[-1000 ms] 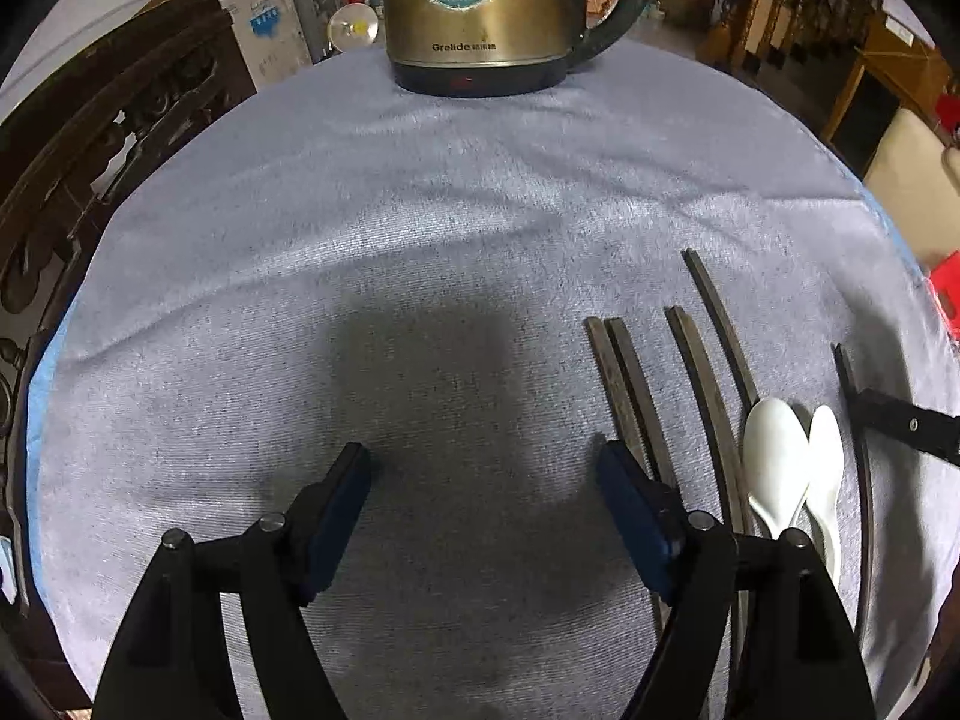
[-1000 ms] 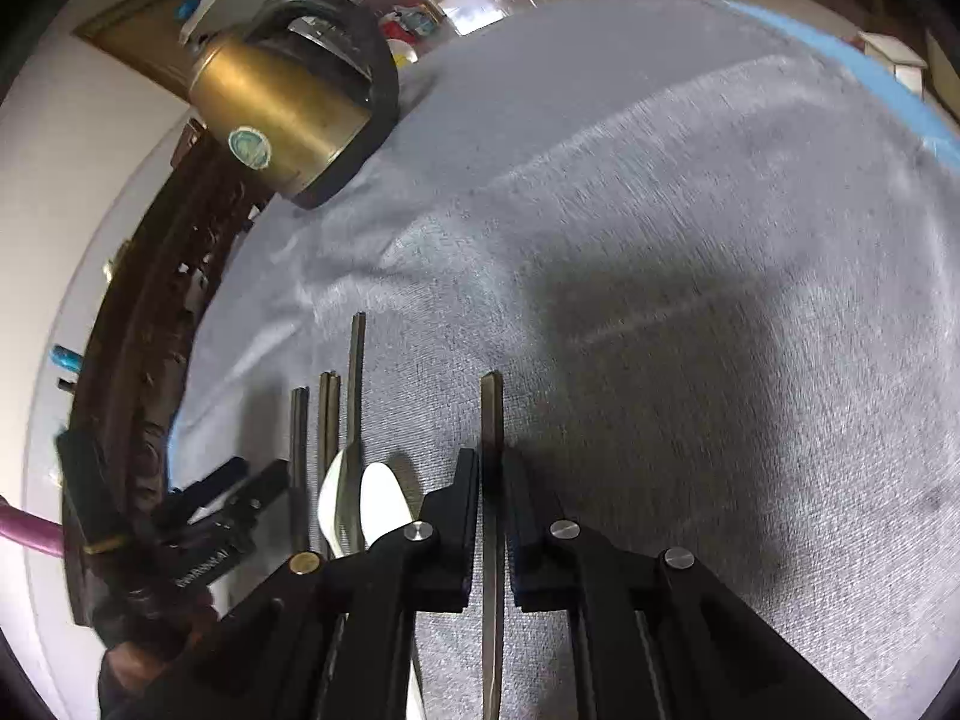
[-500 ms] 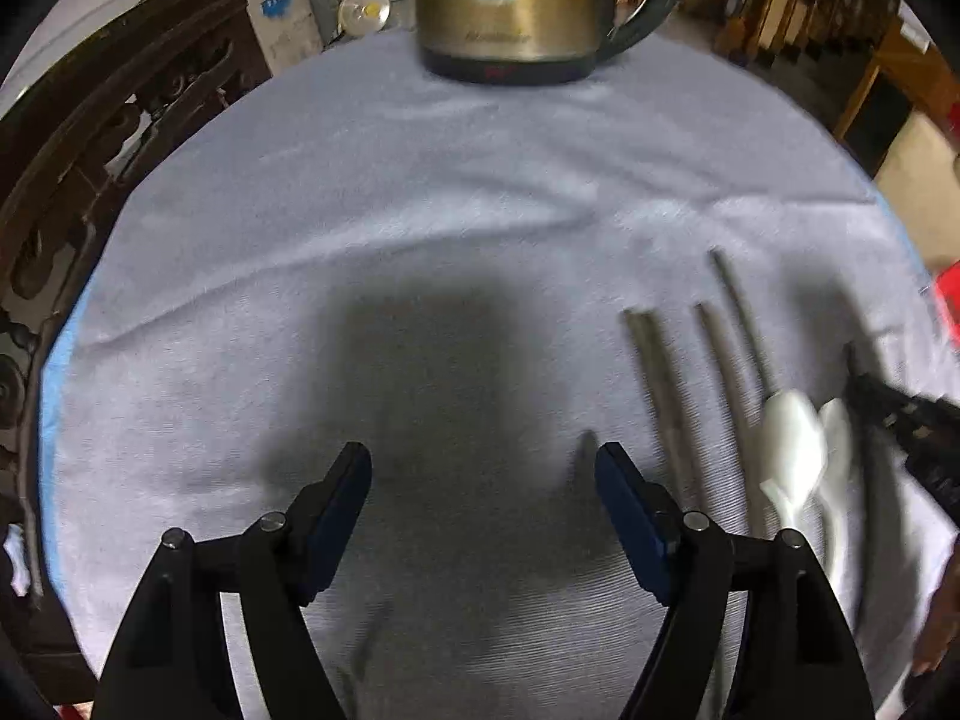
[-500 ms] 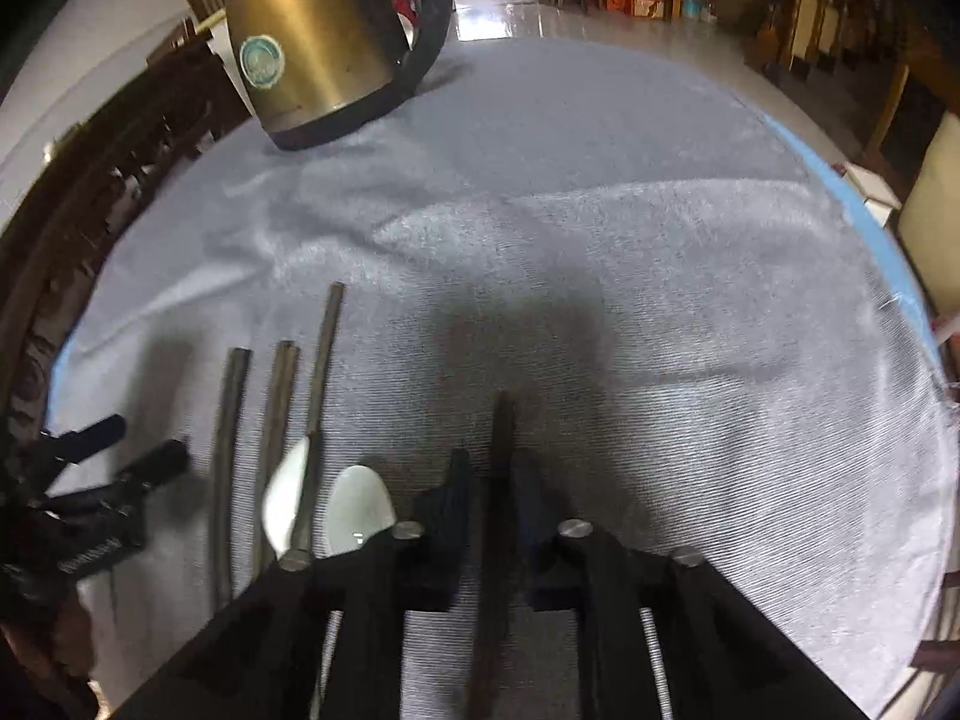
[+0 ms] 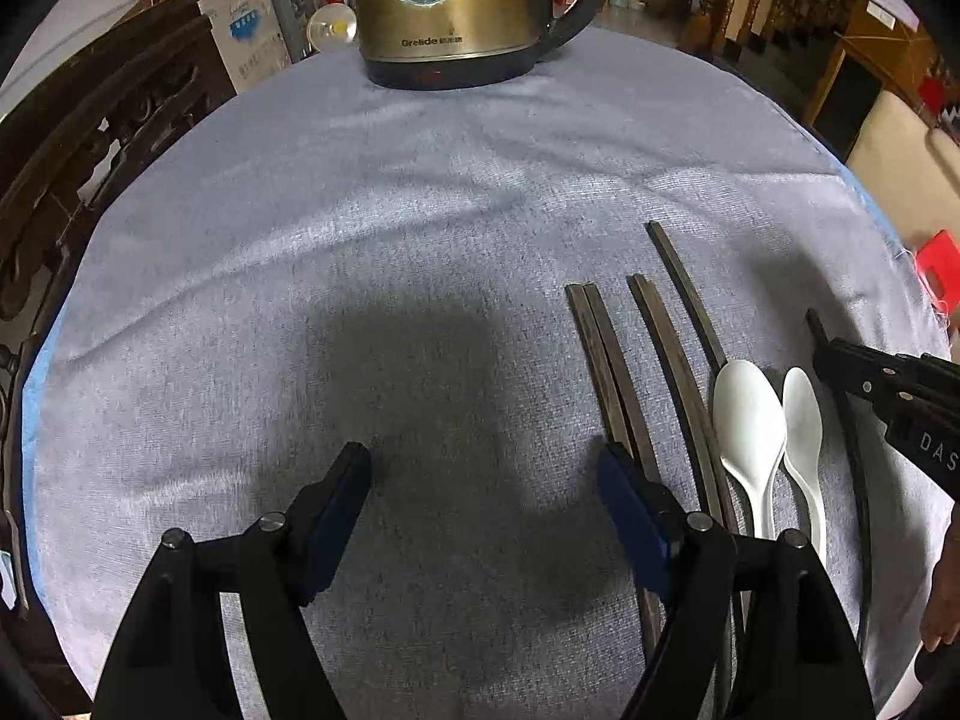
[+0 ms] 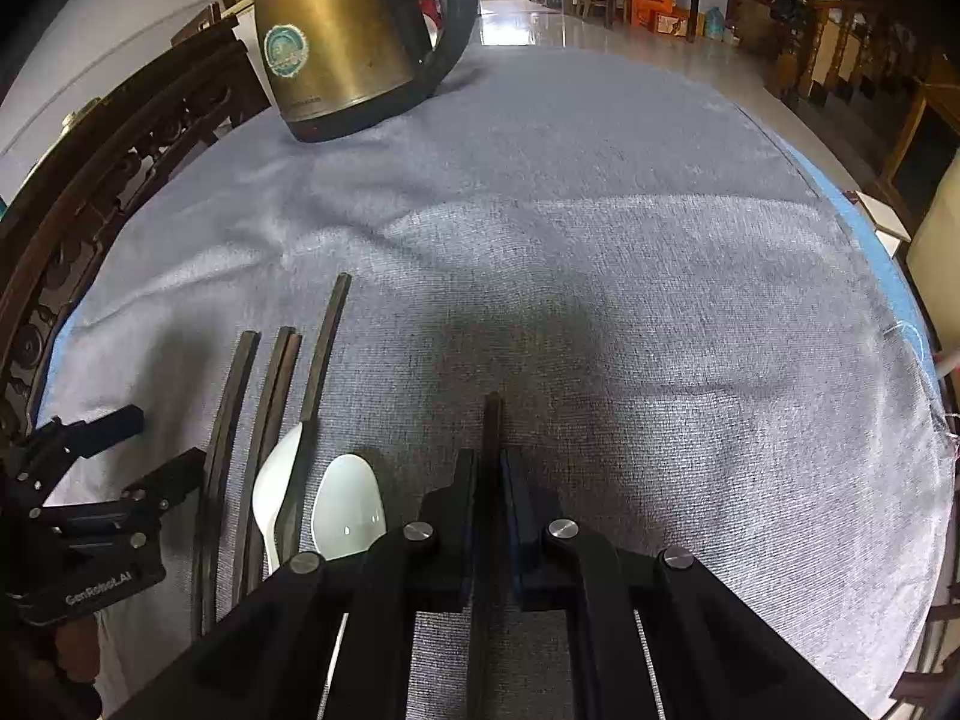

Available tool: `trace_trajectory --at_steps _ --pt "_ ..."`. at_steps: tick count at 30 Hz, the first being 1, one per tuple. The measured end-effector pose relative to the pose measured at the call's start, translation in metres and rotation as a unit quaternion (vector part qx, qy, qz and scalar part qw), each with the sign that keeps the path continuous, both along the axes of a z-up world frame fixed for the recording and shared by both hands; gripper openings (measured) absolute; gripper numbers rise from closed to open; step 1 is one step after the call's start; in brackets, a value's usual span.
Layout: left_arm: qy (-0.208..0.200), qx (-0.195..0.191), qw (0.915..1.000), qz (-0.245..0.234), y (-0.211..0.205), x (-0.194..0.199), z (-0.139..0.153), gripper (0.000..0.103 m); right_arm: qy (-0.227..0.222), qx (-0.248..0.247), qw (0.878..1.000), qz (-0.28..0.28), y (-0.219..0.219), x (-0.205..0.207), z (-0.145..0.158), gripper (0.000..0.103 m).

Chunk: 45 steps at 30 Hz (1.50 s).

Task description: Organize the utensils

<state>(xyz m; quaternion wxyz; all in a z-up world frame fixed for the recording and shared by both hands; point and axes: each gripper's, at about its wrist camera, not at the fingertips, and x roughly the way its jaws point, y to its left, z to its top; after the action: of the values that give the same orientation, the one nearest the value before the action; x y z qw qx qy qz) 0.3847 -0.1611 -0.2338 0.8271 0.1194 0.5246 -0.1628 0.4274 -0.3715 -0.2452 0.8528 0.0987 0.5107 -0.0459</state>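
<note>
Several dark chopsticks lie side by side on the grey cloth, with two white spoons to their right. My left gripper is open and empty, just left of the chopsticks. My right gripper is shut on a single dark chopstick, low over the cloth right of the spoons. The other chopsticks lie to its left. The right gripper also shows at the right edge of the left wrist view.
A brass electric kettle stands at the far edge of the round cloth-covered table. A carved dark wooden chair stands along the left. Furniture and boxes stand beyond the table.
The right gripper, still holding its chopstick, has turned and shifted so the chopstick points parallel with the others. The left gripper has moved slightly but stays open.
</note>
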Motion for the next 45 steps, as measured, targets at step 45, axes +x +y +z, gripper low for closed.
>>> trace_trajectory --at_steps 45 --pt "0.054 0.007 0.9975 0.044 0.005 0.100 -0.010 0.073 0.088 0.001 0.996 0.028 0.005 0.031 0.005 0.029"
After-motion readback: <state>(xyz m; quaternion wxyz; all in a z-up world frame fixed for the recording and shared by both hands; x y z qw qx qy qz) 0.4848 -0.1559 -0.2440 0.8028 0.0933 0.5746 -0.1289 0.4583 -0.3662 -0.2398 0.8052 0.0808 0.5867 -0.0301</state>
